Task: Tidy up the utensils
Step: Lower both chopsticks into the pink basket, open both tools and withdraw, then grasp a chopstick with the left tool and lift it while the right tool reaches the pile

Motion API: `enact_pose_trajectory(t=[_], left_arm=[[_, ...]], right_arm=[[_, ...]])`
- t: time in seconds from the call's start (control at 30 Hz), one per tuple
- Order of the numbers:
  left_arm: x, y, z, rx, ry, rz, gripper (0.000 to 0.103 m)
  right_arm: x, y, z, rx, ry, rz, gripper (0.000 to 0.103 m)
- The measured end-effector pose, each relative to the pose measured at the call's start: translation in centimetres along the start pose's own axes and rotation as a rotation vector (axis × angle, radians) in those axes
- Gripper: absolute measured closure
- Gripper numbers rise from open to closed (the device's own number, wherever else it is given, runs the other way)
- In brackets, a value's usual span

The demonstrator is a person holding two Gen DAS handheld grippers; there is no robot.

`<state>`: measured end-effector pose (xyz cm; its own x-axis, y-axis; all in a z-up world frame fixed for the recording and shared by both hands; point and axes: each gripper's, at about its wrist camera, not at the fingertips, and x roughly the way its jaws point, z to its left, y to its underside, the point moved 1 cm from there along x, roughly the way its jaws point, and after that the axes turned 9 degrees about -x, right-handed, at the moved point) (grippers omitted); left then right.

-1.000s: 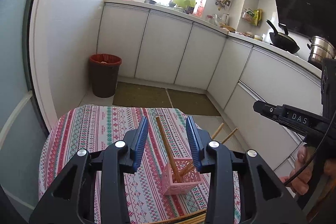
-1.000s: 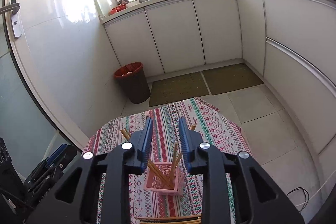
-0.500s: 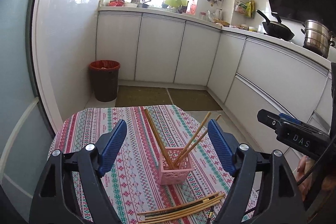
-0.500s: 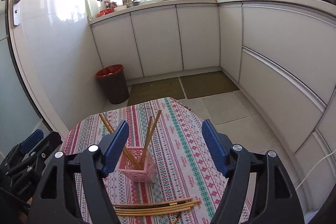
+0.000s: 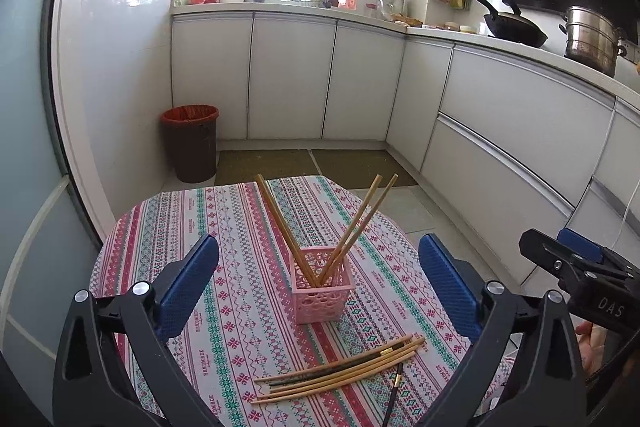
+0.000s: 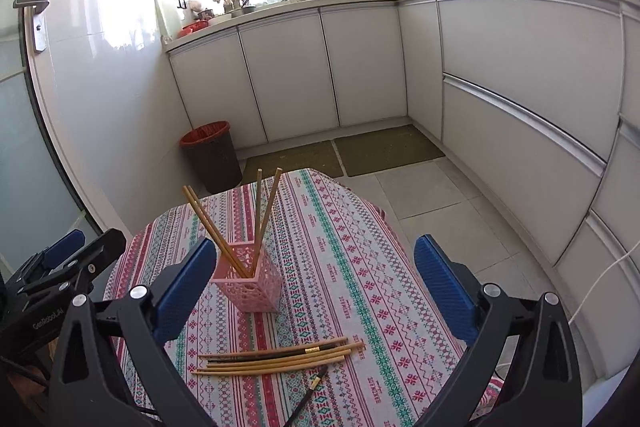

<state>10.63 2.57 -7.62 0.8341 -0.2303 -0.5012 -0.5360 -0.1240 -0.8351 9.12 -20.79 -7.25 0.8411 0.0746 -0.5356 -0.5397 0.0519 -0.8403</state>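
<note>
A pink lattice basket [image 5: 321,283] stands upright at mid-frame in the left view. Four wooden chopsticks [image 5: 352,231] stand in it, two leaning left and two leaning right. Below it, toward the lower middle, loose chopsticks [image 5: 340,375] lie side by side, nearly level, one dark with a gold band. A black chopstick [image 5: 394,393] lies apart, just below them.

A basket [image 5: 320,283] is set on the desk [image 5: 224,267], with four chopsticks [image 5: 280,223] stood in it. More chopsticks [image 5: 340,371] are laid flat before the basket. A bin [image 5: 191,143] is placed on the floor behind the desk.
</note>
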Motion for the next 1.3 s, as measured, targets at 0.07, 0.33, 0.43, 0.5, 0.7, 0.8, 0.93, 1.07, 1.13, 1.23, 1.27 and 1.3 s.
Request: enact_pose_trajectory(t=[0.07,0.33,0.43,0.5,0.7,0.8,0.93,1.07,1.13,1.23,1.27,1.3], left_arm=[[0.5,0.7,-0.2,0.011,-0.006,0.024,0.007],[3.8,4.3,-2.2,0.104,0.040,0.225,0.007],[5.9,6.5,-3.8,0.190,0.061,0.361,0.007],[7.6,8.6,-5.2,0.293,0.043,0.453,0.007],[12.7,12.7,-9.2,0.472,0.043,0.641,0.007],[15.6,13.4,-10.9,0.504,0.071,0.737,0.007],[19.3,14.2,-13.0,0.565,0.040,0.802,0.015],[22.8,15.2,-13.3,0.614,-0.017,0.896,0.052],[23.9,15.6,-13.3,0.631,-0.029,0.930,0.054],[24.8,16.1,-13.2,0.642,-0.024,0.970,0.062],[25.0,16.1,-13.2,0.644,-0.022,0.972,0.068],[25.2,16.2,-13.1,0.645,-0.019,0.984,0.071]], right_arm=[[-0.5,1.1,-0.7,0.002,-0.007,0.010,0.007],[-1.7,7.8,-4.8,0.009,0.033,0.108,0.007],[-1.7,10.6,-6.2,0.011,0.049,0.156,0.007],[-1.5,11.9,-7.3,0.048,0.053,0.175,0.007],[-1.9,12.5,-10.7,0.217,0.028,0.122,0.007],[-1.8,13.0,-12.7,0.321,0.017,0.113,0.007],[-0.6,13.9,-15.0,0.468,-0.048,0.160,0.007],[-0.4,14.3,-15.6,0.504,-0.058,0.147,0.007],[-0.3,14.3,-15.6,0.499,-0.063,0.143,0.007],[-0.2,14.5,-15.8,0.512,-0.076,0.144,0.007],[0.0,14.6,-15.9,0.522,-0.082,0.146,0.007],[0.0,14.7,-16.0,0.532,-0.086,0.150,0.007]])
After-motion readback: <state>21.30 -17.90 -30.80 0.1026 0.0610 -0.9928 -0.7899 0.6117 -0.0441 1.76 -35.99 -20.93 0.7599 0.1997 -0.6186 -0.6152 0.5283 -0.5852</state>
